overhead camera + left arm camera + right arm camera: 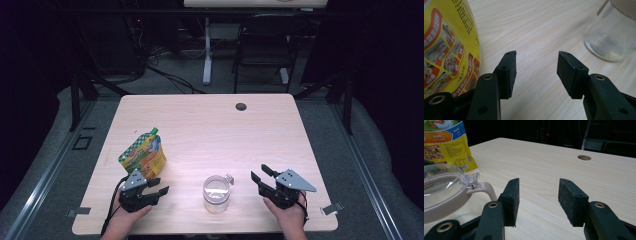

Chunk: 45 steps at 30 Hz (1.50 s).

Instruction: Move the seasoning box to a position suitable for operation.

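- The left gripper (155, 186) rests low at the near edge of the table (210, 120), held in the person's left hand (126, 216); its two black jaws stand wide apart with nothing but bare wood between them.
- In the left gripper view one of its pads (510, 72) sits just beside the pouch's yellow printed face, apart from it.
- The right gripper (261, 174) lies at the near edge too, on the other side of the glass jar, in the person's right hand (290, 217); its jaws are equally wide and hold nothing, with one pad (570, 200) over bare tabletop.
- The glass jar (217, 193) stands upright between the two grippers, near the front edge, touching neither; its clear lid with a beige rim and clasp (474, 180) is on, and a little pale grainy stuff lies at its bottom (610, 55).
- The yellow-and-green pouch (143, 155) stands upright to the left of the jar and a little farther back, just behind the left gripper.
- A round cable hole (241, 106) sits in the table well beyond the jar, toward the far edge.
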Tool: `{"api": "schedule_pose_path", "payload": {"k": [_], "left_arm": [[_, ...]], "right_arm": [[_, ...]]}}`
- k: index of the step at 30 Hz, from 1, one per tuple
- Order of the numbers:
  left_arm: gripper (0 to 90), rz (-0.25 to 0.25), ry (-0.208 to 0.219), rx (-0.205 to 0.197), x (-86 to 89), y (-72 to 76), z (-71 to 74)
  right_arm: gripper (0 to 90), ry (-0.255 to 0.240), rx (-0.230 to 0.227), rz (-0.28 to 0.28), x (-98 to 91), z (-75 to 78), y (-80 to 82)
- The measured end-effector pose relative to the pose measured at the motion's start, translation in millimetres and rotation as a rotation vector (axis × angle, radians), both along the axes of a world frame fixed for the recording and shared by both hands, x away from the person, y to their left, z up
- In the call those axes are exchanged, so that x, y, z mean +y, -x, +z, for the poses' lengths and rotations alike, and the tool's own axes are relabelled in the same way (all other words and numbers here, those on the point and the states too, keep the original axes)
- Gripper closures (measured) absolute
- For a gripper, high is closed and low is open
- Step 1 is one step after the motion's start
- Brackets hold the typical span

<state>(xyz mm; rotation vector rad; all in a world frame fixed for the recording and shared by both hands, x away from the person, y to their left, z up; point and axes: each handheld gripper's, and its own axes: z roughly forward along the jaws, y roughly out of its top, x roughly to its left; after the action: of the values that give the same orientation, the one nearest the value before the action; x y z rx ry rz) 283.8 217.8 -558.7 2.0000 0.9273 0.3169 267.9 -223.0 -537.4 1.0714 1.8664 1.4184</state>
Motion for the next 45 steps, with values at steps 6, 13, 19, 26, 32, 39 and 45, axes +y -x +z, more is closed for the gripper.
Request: {"api": "schedule_pose_path", "payload": {"k": [6, 13, 19, 26, 32, 39, 45], "left_arm": [[50.1, -0.001, 0.001, -0.004, 0.5, 0.1, 1.2], [50.5, -0.003, 0.004, -0.007, -0.4, 0.1, 0.9], [51.0, 0.003, 0.006, -0.012, 0.9, 1.7, 1.8], [51.1, -0.003, 0.006, -0.006, -0.1, 2.2, 2.5], [51.2, -0.006, 0.006, -0.008, -0.7, 2.4, 2.3], [51.1, 0.001, 0.005, -0.006, 0.3, 1.9, 0.8], [51.1, -0.001, 0.004, -0.003, -0.4, 2.0, 1.2]], "right_arm": [[51.8, 0.005, -0.004, -0.001, -0.2, 0.4, 0.5], [52.9, -0.011, -0.009, -0.009, -1.9, 3.3, 0.2], [54.4, -0.02, -0.017, -0.017, -0.2, 6.8, 1.3], [57.1, -0.004, -0.028, 0.027, 11.9, 28.5, -0.5], [58.4, 0.017, -0.041, 0.067, 26.0, 39.1, -8.7], [59.7, 0.021, -0.003, 0.077, 35.1, 15.0, -10.7], [61.9, 0.064, 0.014, 0.105, 39.0, 4.2, -6.8]]}}
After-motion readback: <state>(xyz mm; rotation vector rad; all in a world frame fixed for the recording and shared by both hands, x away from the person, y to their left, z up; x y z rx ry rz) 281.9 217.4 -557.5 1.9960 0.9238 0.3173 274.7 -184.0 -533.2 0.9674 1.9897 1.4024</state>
